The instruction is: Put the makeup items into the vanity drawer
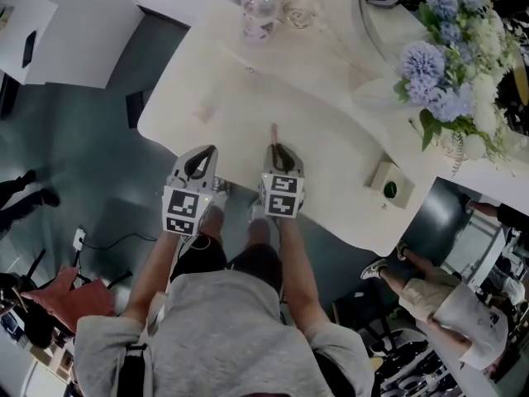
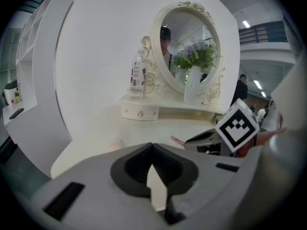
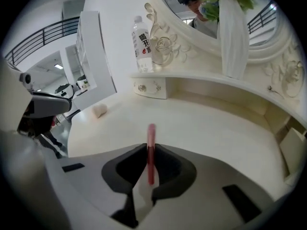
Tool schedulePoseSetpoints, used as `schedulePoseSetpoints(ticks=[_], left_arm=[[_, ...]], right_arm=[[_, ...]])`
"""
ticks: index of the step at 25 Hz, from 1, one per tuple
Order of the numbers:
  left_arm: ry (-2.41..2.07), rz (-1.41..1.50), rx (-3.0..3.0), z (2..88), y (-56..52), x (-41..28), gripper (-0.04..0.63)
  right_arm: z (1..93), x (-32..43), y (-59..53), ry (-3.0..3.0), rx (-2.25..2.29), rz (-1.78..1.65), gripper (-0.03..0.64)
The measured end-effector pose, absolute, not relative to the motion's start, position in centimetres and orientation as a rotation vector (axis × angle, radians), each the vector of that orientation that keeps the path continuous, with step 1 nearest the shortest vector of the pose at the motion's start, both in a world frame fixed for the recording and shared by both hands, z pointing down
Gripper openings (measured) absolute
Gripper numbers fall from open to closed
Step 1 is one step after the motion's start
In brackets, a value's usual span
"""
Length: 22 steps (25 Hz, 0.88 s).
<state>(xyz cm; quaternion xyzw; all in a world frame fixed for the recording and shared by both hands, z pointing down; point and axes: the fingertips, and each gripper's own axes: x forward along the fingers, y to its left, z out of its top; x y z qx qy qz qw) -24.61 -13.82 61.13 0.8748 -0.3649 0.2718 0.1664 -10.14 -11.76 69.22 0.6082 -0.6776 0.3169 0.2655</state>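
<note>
Since the drawer [image 3: 149,87] is shut, the pink stick [image 3: 151,133], pinched in the nearly closed jaws of the right gripper [image 3: 149,152] and pointing lengthwise toward it, cannot go in yet. The left gripper [image 2: 154,171], closed on nothing, looks free to open it. A puff [image 3: 100,110] lies short of the drawer, leftward.

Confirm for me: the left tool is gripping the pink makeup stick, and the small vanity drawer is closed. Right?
Wrong tool. The right tool grips the pink makeup stick, as the right gripper view shows; the left tool is shut with nothing in it. The small vanity drawer is closed, as you said.
</note>
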Motion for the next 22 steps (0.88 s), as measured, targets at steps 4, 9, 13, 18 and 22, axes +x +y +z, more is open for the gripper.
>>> schedulePoseSetpoints(ticks=[4,9,13,18,22], left_arm=[[-1.013,0.775,2.505,61.2,-14.2,-24.3,0.002],[-0.993,0.77,2.535,60.5,-14.6,-23.5,0.002],[-0.993,0.758,2.564,59.2,-14.7,-22.8,0.002],[-0.935,0.732,2.651,56.7,-14.9,-19.9,0.002],[-0.878,0.71,2.714,54.7,-14.1,-17.0,0.002]], right_arm=[[69.2,-9.9,-11.7,-1.813,1.648,0.845,0.057],[68.1,-10.0,-12.1,-1.849,1.648,0.836,0.055],[66.0,-9.7,-12.1,-1.889,1.674,0.805,0.055],[62.1,-7.8,-11.8,-1.915,1.768,0.738,0.055],[59.1,-5.3,-10.5,-1.911,1.84,0.688,0.055]])
